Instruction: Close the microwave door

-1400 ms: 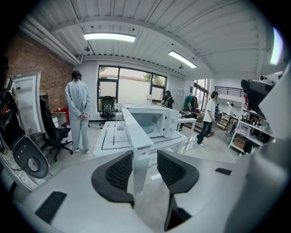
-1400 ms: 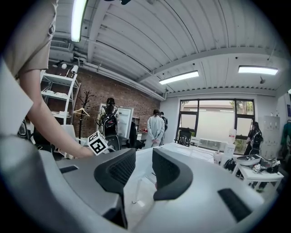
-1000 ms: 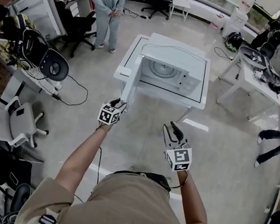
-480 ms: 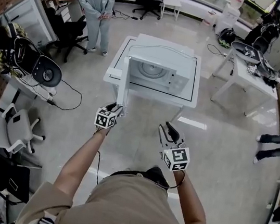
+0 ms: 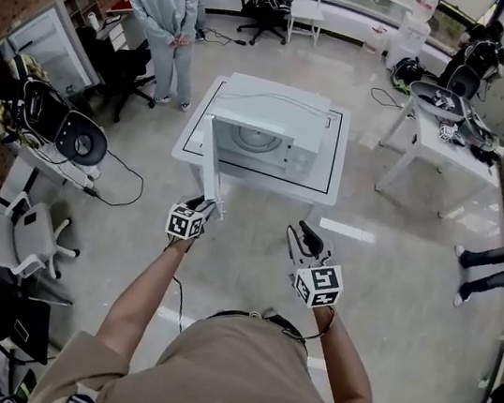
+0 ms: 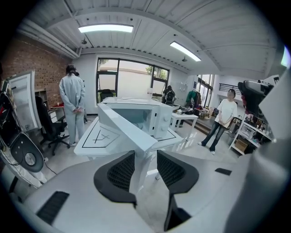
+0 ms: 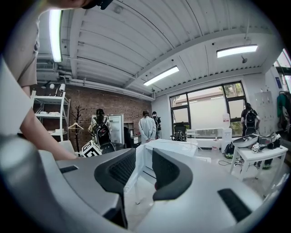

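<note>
Inspector: Door position relative to the left gripper (image 6: 145, 157)?

Assessor: The microwave door (image 5: 210, 168) stands swung wide open toward the person. Its free outer edge sits between the left gripper's pads, which stand a narrow gap apart. I cannot confirm that the pads press on it.

Inspector: Right gripper (image 7: 143, 166)?

Assessor: Jaws slightly parted, holding nothing. It hangs well apart from the door, on the person's right, with floor below it.

Inspector: Condition of the unit?

Assessor: The microwave (image 5: 268, 132) is white and sits on a white table (image 5: 326, 184) with a black outline. The cavity is exposed. The door is a flat white panel, seen almost edge-on from the head view.
</note>
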The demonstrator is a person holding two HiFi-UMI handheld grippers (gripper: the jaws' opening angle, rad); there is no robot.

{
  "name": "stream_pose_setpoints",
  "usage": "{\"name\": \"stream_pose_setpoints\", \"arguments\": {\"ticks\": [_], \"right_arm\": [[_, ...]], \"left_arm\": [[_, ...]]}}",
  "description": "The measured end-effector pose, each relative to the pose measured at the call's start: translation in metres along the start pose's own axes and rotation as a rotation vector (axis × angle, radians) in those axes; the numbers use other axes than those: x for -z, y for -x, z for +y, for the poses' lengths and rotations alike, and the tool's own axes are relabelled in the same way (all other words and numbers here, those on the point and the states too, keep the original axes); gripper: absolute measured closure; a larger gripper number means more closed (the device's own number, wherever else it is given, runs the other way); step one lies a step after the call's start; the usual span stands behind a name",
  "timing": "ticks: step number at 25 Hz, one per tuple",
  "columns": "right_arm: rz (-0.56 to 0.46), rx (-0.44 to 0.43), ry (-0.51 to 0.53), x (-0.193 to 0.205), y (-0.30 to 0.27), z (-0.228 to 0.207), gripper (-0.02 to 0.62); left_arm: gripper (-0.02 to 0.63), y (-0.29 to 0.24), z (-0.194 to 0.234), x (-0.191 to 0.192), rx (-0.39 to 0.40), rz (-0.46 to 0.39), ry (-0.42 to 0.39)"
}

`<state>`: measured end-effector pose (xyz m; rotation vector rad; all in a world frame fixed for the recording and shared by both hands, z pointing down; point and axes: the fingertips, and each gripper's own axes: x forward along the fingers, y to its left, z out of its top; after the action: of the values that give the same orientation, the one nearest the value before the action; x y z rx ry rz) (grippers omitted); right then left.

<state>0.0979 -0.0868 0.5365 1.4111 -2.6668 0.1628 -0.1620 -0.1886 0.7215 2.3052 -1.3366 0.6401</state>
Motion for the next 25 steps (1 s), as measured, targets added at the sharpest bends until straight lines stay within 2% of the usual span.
{"name": "stream_pose_setpoints", "arguments": {"ticks": [10,17,25], "right_arm": [[0.008,-0.027,-0.002,0.012,0.016,-0.069,0.479],[0.015,-0.008,-0.019,0.022,0.031,-0.113,0.479],[0.042,0.035,-0.047,0.030,0.024,-0.134,0.479]], "left_arm": [[0.448,-0.046,-0.046,-0.019,-0.004,0.020,0.021],[0.448,-0.083,-0.065,-0.036,-0.008,0.038,-0.003],[0.448,-0.117,-0.079,-0.049,0.054,0.060,-0.015]]}}
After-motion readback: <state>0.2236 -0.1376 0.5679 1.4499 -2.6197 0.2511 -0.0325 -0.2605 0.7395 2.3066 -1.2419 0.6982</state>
